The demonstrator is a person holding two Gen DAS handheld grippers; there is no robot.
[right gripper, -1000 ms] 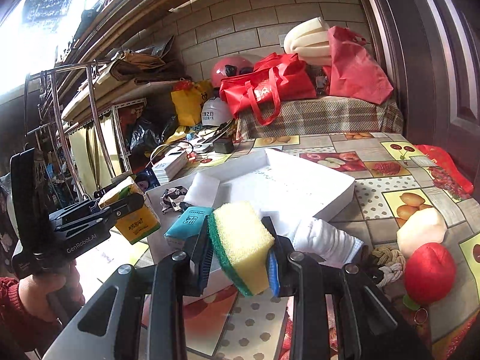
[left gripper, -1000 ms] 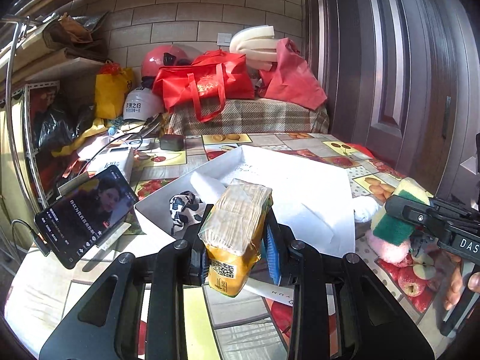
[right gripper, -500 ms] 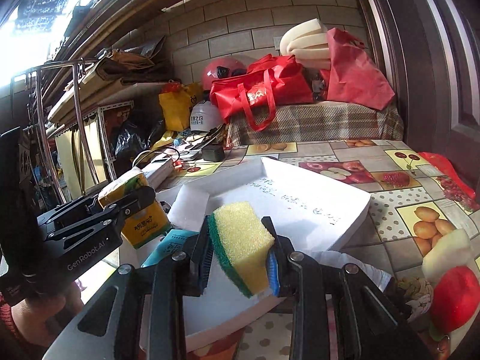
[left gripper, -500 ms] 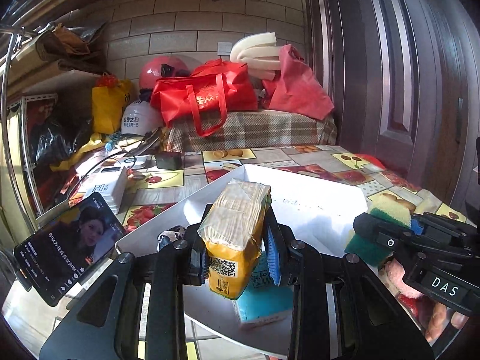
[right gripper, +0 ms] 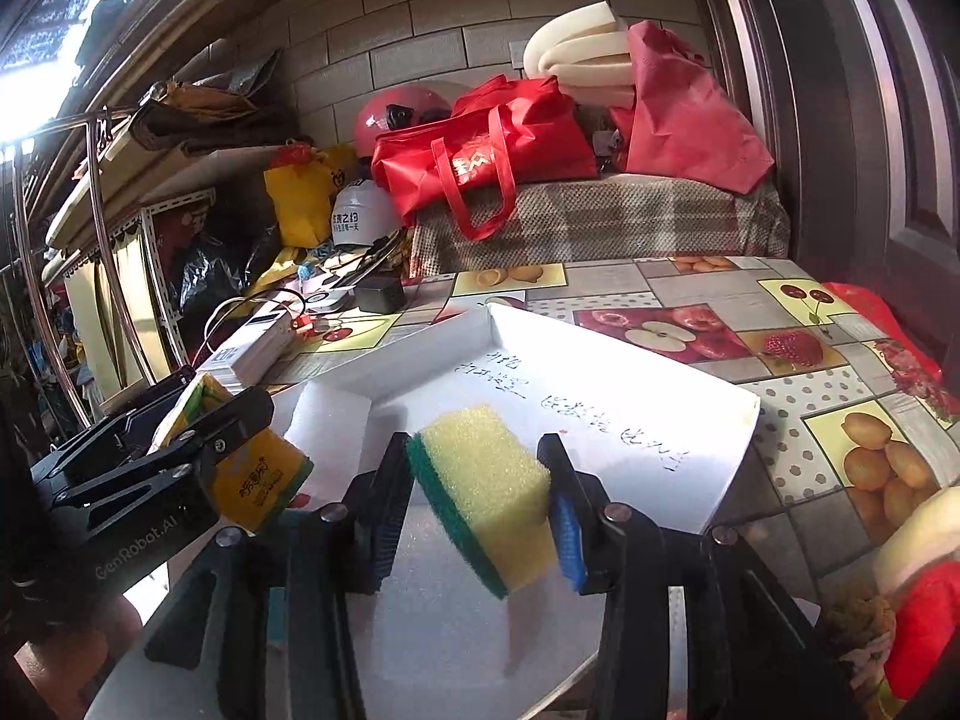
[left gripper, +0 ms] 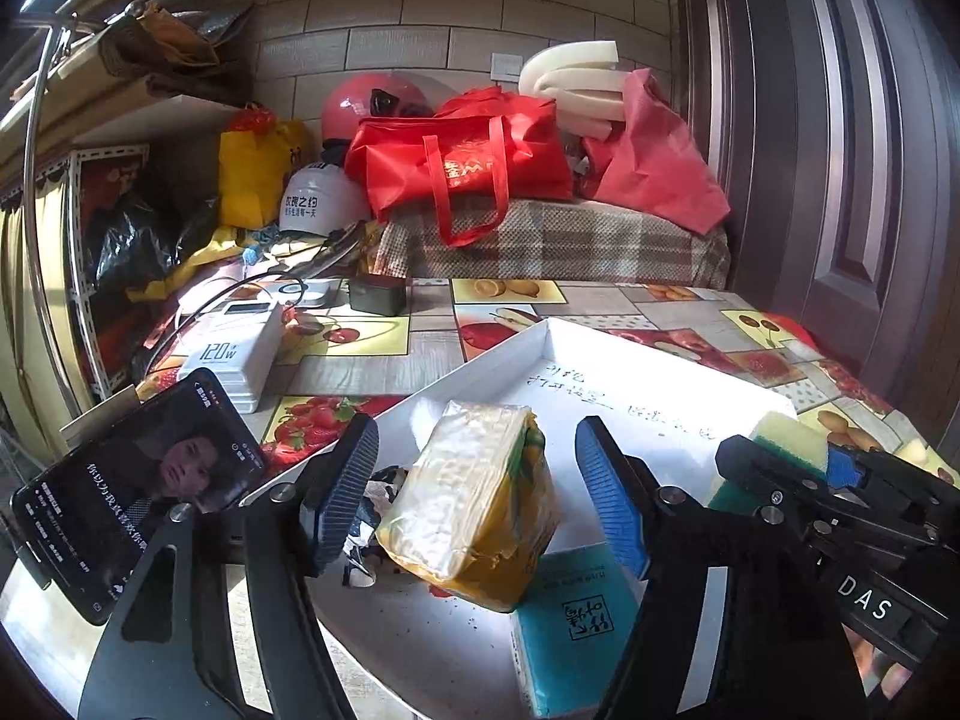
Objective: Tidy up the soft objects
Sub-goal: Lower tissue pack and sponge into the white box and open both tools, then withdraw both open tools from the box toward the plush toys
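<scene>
My left gripper (left gripper: 477, 483) is open over the white tray (left gripper: 636, 366). The yellow tissue pack (left gripper: 474, 498) sits tilted between its fingers, touching neither pad, its lower end on a teal tissue pack (left gripper: 576, 618). My right gripper (right gripper: 480, 492) is shut on a yellow and green sponge (right gripper: 486, 492), held above the tray (right gripper: 600, 420). The right gripper (left gripper: 840, 498) and its sponge (left gripper: 786, 432) also show at the right of the left wrist view. The left gripper (right gripper: 180, 450) and the tissue pack (right gripper: 252, 468) show at the left of the right wrist view.
A phone (left gripper: 132, 480) leans at the left. A white charger box (left gripper: 234, 354) and a black box (left gripper: 378, 294) lie beyond the tray. Red bags (left gripper: 462, 162) and helmets are stacked at the back. Red and white plush toys (right gripper: 918, 588) lie right of the tray.
My left gripper has opened and let go of the yellow tissue pack, which now rests in the tray. Both grippers have moved forward and lower over the tray. The right still grips the sponge.
</scene>
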